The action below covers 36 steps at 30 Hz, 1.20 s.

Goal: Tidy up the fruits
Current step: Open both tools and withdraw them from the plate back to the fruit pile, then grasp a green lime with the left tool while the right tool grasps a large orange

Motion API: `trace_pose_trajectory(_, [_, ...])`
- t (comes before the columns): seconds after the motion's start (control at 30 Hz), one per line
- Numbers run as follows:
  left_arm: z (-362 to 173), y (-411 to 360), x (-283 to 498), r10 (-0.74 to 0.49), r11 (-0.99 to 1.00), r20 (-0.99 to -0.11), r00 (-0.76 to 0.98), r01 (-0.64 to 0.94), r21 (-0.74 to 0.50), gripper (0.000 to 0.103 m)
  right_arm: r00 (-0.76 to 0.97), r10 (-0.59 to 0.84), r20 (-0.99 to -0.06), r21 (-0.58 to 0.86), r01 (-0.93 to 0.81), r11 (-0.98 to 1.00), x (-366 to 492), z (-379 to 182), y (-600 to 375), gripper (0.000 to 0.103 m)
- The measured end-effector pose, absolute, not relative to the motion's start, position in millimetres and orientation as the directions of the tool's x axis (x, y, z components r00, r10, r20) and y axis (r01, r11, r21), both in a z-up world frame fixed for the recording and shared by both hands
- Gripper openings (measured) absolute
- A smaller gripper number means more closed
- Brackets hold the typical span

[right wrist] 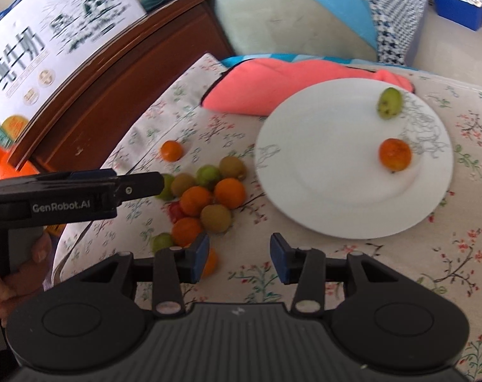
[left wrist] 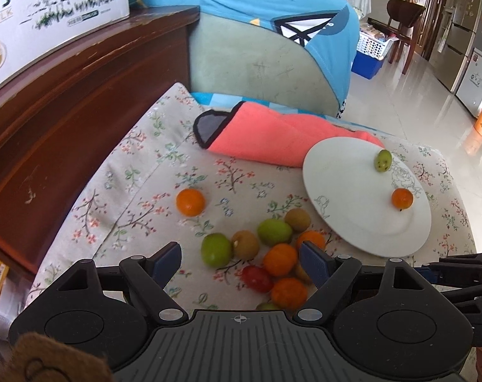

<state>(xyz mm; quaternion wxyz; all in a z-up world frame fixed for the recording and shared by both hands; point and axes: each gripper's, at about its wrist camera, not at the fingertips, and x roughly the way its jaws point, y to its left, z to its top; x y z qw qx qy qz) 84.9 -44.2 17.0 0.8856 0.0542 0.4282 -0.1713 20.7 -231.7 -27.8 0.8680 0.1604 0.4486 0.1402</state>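
Hovering over a floral-print cloth-covered surface (left wrist: 139, 172): left gripper (left wrist: 241, 259), fingers spread wide and holding nothing, framing a loose cluster of small round fruits (left wrist: 266, 254) — orange, green, brown and one red — lying directly ahead and just beyond the fingertips. Sitting nearest between the fingers: a round orange fruit (left wrist: 279, 259), with the red fruit (left wrist: 256, 278) just beside it. Lying apart to the left of the cluster: a lone orange fruit (left wrist: 190, 202).

Resting to the right of the cluster: a round white ceramic plate (left wrist: 345, 191) with a faint line drawing, already carrying a small green fruit (left wrist: 382, 160) and a small orange fruit (left wrist: 401, 198), well apart from each other.

Hovering nearer the plate: right gripper (right wrist: 239, 258), fingers likewise spread and empty, the cluster lying ahead and to its left, one orange fruit (right wrist: 210, 262) partly hidden behind its left finger.

Judging from position, left gripper being the better placed for the next pick; round fruit offering no long axis to align with.

Reading on the left gripper's side: "GenRobot.AI". Reading on the white carton (left wrist: 50, 6) atop the dark wooden cabinet (left wrist: 81, 95): "MILK", plus blurred Chinese characters.
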Motion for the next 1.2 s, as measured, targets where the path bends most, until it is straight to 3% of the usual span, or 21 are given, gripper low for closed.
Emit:
trace_pose_trajectory(0.77, [4, -5, 77, -0.236, 0.929, -0.825, 0.513, 0.369, -0.036, 0.083, 0.506, 0.354, -0.787, 0.268, -0.236, 0.934, 29, -45, -183, 0.048])
trace_pose_trajectory(0.83, [3, -6, 75, -0.244, 0.922, -0.827, 0.506, 0.387, -0.035, 0.083, 0.501, 0.352, -0.791, 0.261, -0.244, 0.934, 30, -47, -181, 0.046])
trace_pose_trajectory(0.9, [2, -8, 74, -0.242, 0.915, -0.831, 0.502, 0.403, -0.023, 0.083, 0.501, 0.354, -0.790, 0.255, -0.256, 0.932, 30, -47, -179, 0.034])
trace_pose_trajectory(1.2, [-1, -19, 64, -0.285, 0.864, -0.834, 0.473, 0.504, -0.010, 0.083, 0.542, 0.353, -0.763, 0.272, -0.227, 0.935, 30, -33, -195, 0.034])
